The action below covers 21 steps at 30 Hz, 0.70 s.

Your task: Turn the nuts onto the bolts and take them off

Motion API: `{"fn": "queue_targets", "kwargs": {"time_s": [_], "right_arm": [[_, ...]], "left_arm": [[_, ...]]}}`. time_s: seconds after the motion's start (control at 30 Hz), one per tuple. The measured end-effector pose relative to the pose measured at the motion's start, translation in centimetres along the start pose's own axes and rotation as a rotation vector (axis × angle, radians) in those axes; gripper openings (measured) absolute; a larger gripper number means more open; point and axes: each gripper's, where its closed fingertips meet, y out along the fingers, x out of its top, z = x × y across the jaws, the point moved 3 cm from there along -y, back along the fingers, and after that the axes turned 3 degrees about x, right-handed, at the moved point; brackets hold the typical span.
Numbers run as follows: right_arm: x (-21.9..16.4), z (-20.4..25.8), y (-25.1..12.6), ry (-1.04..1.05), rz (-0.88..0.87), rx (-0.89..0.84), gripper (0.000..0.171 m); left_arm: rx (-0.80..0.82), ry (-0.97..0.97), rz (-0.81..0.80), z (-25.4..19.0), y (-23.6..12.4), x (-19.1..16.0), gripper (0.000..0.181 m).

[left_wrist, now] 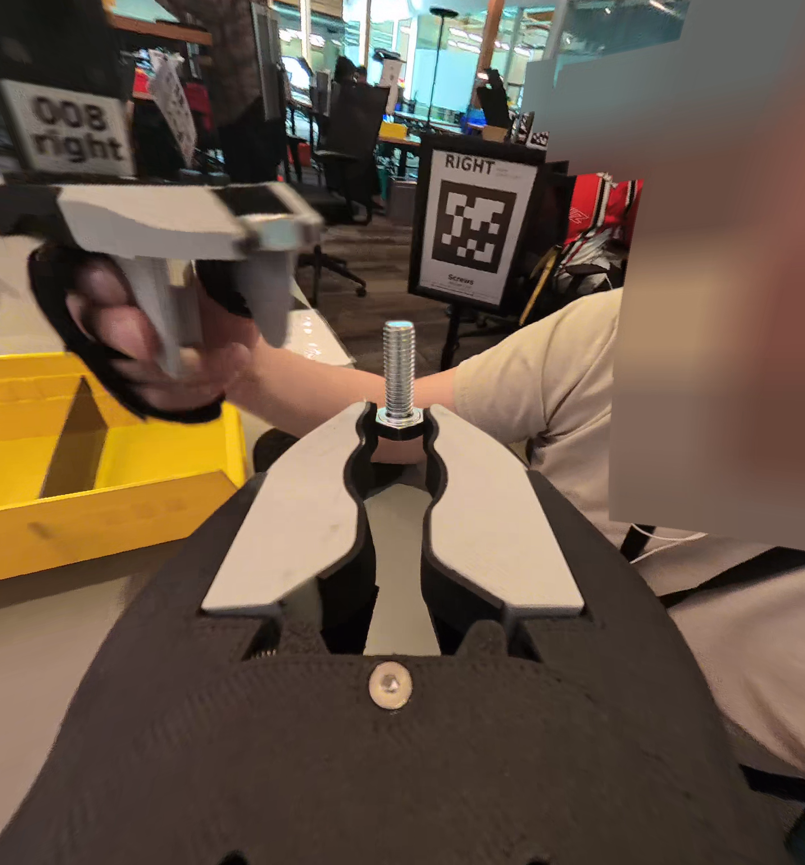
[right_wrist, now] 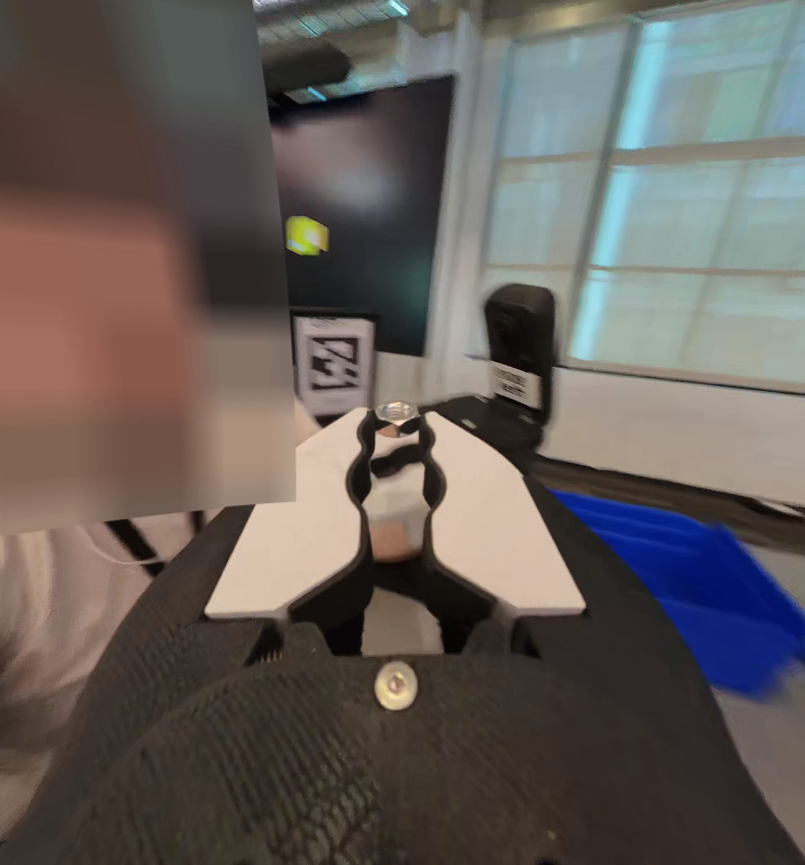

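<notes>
Here the left claw [left_wrist: 398, 421] is closed on the hexagonal head of a steel bolt [left_wrist: 399, 370], pinched at the very tips of its white fingers [left_wrist: 297, 505]; the threaded shank stands upright above the tips, bare of any nut. The right claw [right_wrist: 396, 423] is likewise closed, gripping a steel hex nut [right_wrist: 396, 418] at its fingertips, with the threaded bore facing up. In the left wrist view the right claw [left_wrist: 278, 231] appears again, blurred, up and to the left of the bolt and well apart from it, the nut [left_wrist: 281, 234] showing as a bright spot at its tip; a hand [left_wrist: 157, 341] wraps its handle. A yellow divided bin [left_wrist: 110, 468] sits on the desk [left_wrist: 40, 678] toward the desk's left edge, below that hand. A blue bin [right_wrist: 672, 561], blurred, lies at the right of the right wrist view. A framed marker sign [left_wrist: 475, 229] stands beyond the desk.
</notes>
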Motion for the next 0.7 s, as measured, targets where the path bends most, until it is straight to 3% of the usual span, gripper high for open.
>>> {"fn": "queue_targets", "kwargs": {"time_s": [0.03,0.13,0.2,0.33,0.47,0.7], "right_arm": [[-0.1,-1.5,-2.0,-0.047,0.082,-0.181,0.018],[-2.2,-6.2,-12.5,-0.180,0.499,-0.859,0.018],[-6.9,-5.1,-17.6,0.006,0.818,-0.872,0.018],[-16.0,-0.3,-24.8,0.525,1.247,-0.793,0.019],[-20.1,0.6,-26.1,0.792,1.268,-0.710,0.019],[-21.1,0.9,-26.3,0.862,1.257,-0.707,0.019]], "left_arm": [[0.023,-0.005,-0.015,0.2,-0.5,0.3,0.018],[0.162,0.011,-0.018,1.4,-2.3,0.7,0.018],[0.185,0.010,-0.010,1.5,-3.1,0.7,0.018],[0.214,0.021,-0.011,1.5,-3.9,1.0,0.018],[0.221,0.017,-0.002,1.6,-4.1,0.8,0.018],[0.266,0.024,0.018,2.1,-4.7,0.6,0.018]]}}
